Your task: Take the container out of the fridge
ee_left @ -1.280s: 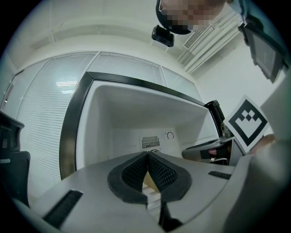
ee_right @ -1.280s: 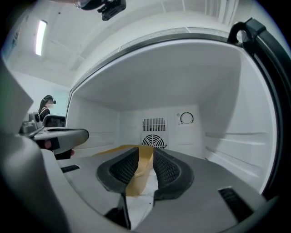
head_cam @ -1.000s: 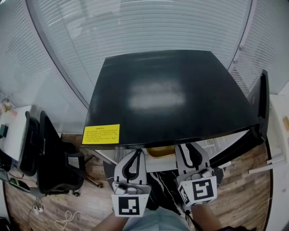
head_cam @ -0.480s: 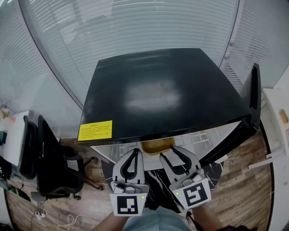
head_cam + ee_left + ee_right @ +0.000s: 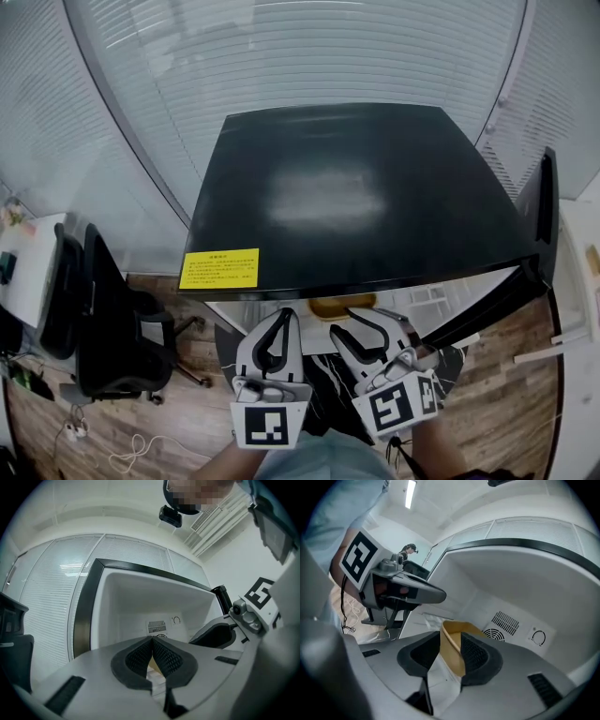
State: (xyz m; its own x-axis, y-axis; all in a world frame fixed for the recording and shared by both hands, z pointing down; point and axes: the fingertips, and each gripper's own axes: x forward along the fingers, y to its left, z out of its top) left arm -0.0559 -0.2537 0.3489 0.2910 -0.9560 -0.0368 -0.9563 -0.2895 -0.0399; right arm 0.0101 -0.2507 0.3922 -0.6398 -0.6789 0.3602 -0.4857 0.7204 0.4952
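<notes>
A black fridge [image 5: 356,197] stands below me with its door [image 5: 544,216] swung open to the right. A tan container [image 5: 342,306] shows just under the fridge's front edge. My right gripper [image 5: 359,319] reaches in at it, tilted to the left. In the right gripper view the container's thin wall [image 5: 457,660] stands between the opening jaws, lying by the right pad [image 5: 476,654] with a gap on the left. My left gripper [image 5: 279,317] hangs beside it, its jaws shut tip to tip [image 5: 153,641] with nothing between them.
A yellow label [image 5: 218,269] sits on the fridge top's front left corner. The white fridge interior has a vent [image 5: 505,620] on its back wall. An office chair [image 5: 103,328] stands at the left on the wooden floor. Glass walls with blinds run behind the fridge.
My right gripper has swung leftward and tilted, and its jaws have spread apart around the container's wall. The left gripper has stayed in place.
</notes>
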